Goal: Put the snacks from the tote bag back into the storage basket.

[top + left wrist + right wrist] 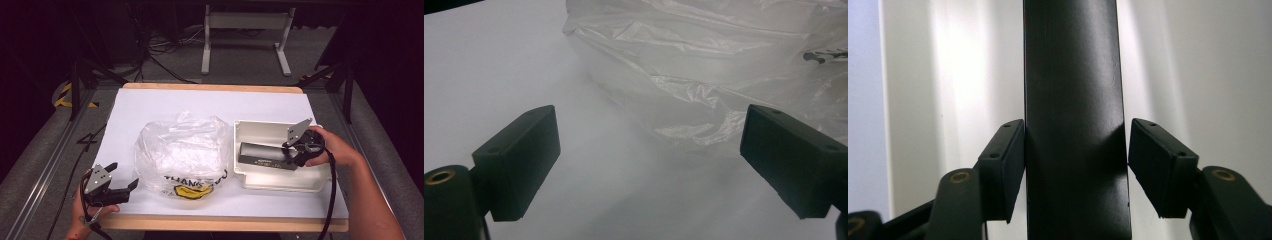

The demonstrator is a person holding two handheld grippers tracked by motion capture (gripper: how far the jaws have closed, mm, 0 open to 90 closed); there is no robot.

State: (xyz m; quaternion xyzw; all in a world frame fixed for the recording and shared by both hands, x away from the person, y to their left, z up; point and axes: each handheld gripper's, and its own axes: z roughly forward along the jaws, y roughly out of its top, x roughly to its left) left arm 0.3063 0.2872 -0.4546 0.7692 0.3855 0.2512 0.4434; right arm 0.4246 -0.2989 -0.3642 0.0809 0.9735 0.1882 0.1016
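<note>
My right gripper [292, 154], frame right, loosely brackets the black box [264, 156] in the white tray [280, 182]; my left gripper [122, 180], lower left, gapes beside the plastic bag [180, 150]

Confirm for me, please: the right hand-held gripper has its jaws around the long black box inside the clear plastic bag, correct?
Not quite: the long black box lies in the white tray, not the plastic bag, as the high view shows. The right hand-held gripper does have its jaws around it.

A dark room with grey carpet floor [35, 150], tangled cables [160, 47] and a white table frame [245, 30].
</note>
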